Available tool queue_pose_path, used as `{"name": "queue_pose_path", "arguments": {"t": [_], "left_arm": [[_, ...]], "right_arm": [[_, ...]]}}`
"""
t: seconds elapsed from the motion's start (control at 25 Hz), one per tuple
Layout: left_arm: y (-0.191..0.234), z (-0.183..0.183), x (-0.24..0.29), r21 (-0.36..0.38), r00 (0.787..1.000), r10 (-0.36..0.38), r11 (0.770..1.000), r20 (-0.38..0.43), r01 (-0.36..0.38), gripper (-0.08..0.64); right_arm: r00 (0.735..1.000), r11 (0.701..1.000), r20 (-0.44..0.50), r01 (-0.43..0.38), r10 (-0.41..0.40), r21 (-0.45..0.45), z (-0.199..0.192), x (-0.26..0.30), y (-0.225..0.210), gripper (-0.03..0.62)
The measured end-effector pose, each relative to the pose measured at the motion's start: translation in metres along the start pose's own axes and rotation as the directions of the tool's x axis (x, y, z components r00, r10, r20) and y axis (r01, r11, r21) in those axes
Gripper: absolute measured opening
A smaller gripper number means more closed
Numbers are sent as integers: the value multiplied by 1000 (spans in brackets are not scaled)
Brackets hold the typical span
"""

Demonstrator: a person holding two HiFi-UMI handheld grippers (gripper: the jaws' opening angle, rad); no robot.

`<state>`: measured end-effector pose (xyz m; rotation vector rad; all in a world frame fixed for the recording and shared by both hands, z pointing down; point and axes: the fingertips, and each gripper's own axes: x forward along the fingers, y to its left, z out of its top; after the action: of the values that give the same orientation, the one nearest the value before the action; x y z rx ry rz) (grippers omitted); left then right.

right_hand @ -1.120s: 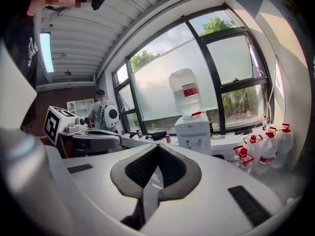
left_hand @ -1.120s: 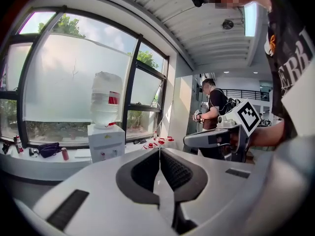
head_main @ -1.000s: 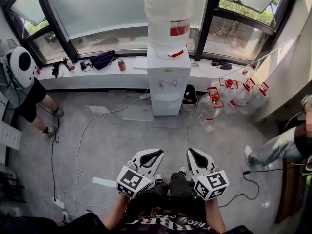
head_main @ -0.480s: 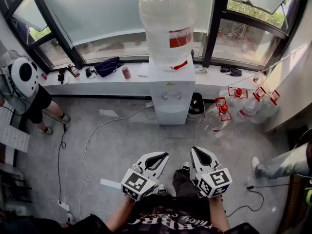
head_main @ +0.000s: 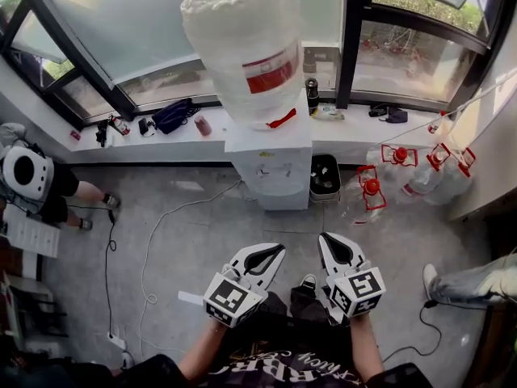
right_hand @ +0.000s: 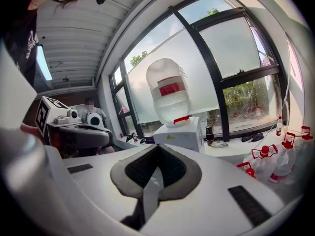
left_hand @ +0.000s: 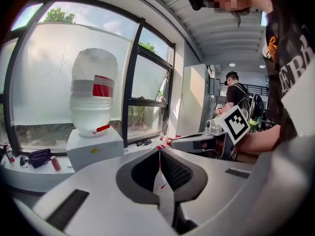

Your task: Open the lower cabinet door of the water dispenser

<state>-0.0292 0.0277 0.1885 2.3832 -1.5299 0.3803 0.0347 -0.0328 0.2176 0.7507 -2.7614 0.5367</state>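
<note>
white water dispenser [head_main: 271, 156] against the window sill [head_main: 161, 144], lower cabinet door [head_main: 279, 194] shut.
left gripper [head_main: 273, 254] and right gripper [head_main: 329, 241] well short of it, both jaws together, nothing between them.

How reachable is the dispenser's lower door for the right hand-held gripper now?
Probably not yet: nothing blocks the right hand-held gripper, but open floor separates it from the water dispenser.

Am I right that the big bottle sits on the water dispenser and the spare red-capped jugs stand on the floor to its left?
Not quite: the big bottle sits on the water dispenser, but the spare red-capped jugs stand on the floor to its right, as the head view shows.
</note>
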Motion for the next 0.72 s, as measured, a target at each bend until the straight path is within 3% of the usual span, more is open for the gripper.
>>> {"name": "queue_pose_path", "arguments": {"t": [0.2, 0.4, 0.52, 0.72], "left_arm": [[7, -5, 34, 0, 999, -32, 999, -32, 32, 20], [26, -19, 67, 66, 994, -90, 993, -58, 94, 20], [41, -39, 93, 93, 986, -144, 984, -78, 151, 20], [70, -83, 139, 55, 973, -211, 975, -97, 217, 20]], "right_arm": [[1000, 1000, -15, 27, -27, 10, -17, 20, -42, 11], [997, 997, -12, 78, -77, 4, -36, 48, -83, 11], [993, 993, 8, 117, -116, -19, -47, 69, -111, 11], [991, 990, -45, 124, -127, -71, -94, 119, -152, 11]]}}
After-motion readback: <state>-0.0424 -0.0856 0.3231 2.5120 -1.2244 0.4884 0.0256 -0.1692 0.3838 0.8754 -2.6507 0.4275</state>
